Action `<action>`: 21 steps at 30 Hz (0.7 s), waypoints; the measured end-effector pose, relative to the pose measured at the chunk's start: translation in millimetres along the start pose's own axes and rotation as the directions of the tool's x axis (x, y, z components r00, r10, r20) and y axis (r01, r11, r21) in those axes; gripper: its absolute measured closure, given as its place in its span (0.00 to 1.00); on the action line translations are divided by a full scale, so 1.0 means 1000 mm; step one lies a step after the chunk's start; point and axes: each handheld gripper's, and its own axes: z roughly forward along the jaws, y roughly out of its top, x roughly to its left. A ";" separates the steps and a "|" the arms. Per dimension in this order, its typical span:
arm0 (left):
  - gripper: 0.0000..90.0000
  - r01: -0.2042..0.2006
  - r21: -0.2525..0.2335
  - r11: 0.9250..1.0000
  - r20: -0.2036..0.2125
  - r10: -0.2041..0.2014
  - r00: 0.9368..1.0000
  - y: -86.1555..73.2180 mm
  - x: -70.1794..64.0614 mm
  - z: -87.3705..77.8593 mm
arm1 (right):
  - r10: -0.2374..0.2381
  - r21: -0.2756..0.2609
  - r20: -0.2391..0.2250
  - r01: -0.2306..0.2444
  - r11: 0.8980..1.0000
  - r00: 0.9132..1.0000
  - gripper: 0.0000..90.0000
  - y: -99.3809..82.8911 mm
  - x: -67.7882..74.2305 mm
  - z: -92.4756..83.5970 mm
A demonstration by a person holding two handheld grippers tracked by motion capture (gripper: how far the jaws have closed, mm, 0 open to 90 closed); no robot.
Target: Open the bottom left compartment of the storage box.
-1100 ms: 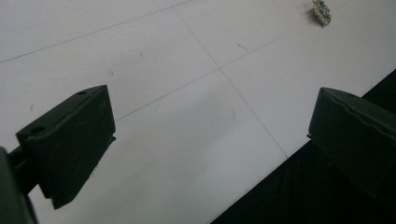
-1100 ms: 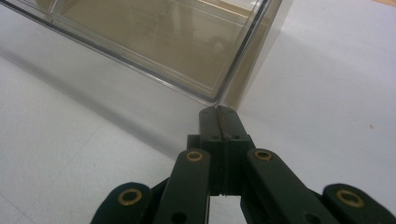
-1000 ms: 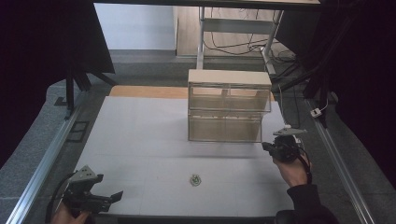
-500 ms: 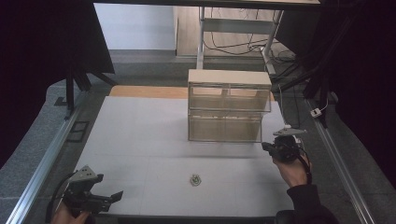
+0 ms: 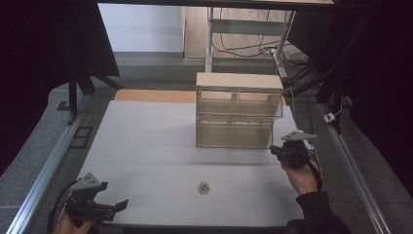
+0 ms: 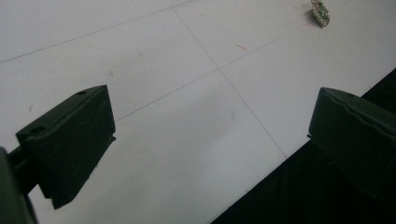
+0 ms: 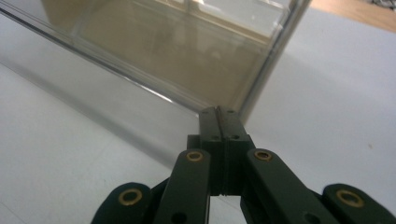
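Your right claw point(image 5: 275, 150) sits at the right side of the white surface point(image 5: 146, 141), its jaws pressed flat together with nothing between them. In the right gripper view the closed tips of that claw point(image 7: 218, 112) point at the lower near corner of the clear drawer cabinet point(image 7: 177, 51) and lie just beside it; whether they touch the plastic you cannot tell. The cabinet point(image 5: 238, 109) stands upright toward the far side of the surface, right of its middle, two tiers high under a pale top.

Your left claw point(image 5: 119, 205) rests at the near left corner of the surface, jaws spread wide apart and holding nothing. In the left gripper view that claw point(image 6: 210, 130) looks across bare white surface to a small green object point(image 6: 320, 11) lying well apart from it. From above, that small object point(image 5: 204, 187) lies near the front edge, between your two hands.
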 end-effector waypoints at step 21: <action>0.00 -0.003 0.003 1.000 0.000 0.003 1.000 0.000 0.000 0.000 | 0.028 0.040 0.010 -0.028 0.999 1.000 1.00 -0.010 -0.008 0.002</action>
